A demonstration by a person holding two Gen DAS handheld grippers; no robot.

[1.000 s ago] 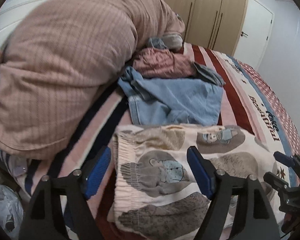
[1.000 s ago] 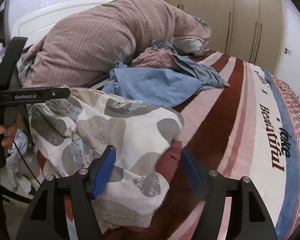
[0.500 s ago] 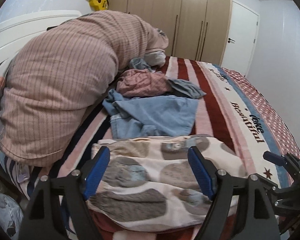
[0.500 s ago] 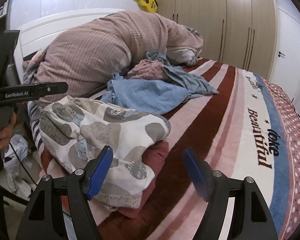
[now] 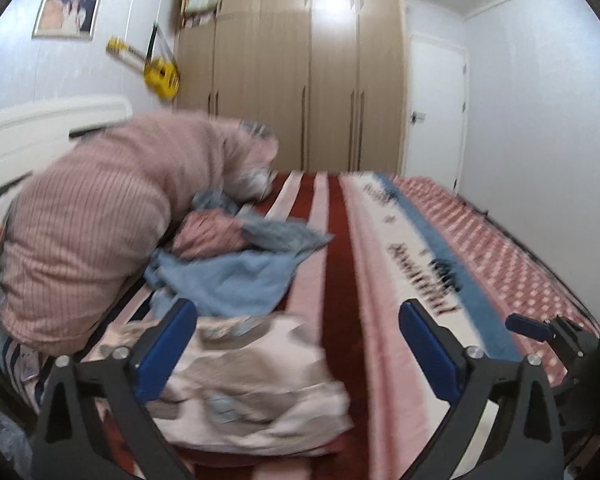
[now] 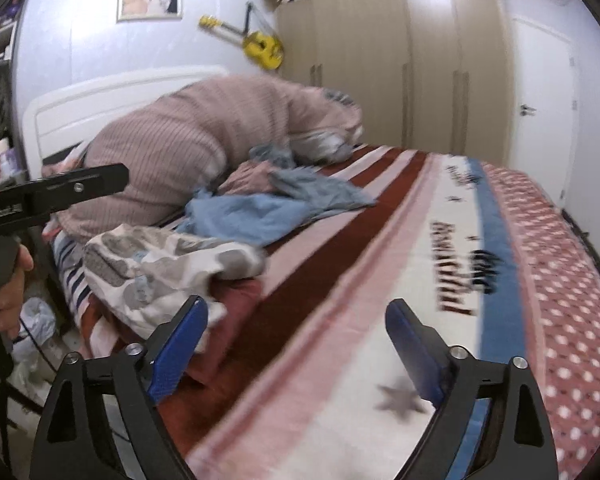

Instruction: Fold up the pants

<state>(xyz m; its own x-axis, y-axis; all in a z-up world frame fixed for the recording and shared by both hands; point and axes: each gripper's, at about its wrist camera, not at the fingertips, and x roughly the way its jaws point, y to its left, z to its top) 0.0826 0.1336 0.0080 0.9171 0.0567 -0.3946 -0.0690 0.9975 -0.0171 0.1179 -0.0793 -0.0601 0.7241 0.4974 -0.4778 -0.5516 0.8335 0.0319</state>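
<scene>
At the near-left corner of the striped bed [image 6: 340,280], the folded pants [image 5: 244,376] lie released with the left gripper [image 5: 296,348] and right gripper [image 6: 296,344] spread and empty, so the loose, overhanging fold could slump open.

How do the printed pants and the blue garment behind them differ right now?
The printed pants are cream with grey-brown blotches; the blue garment is plain light blue. The pants sit folded into a compact bundle on a red cloth at the bed's edge; the blue garment sprawls loose, farther in. Neither is gripped by a tool.
</scene>
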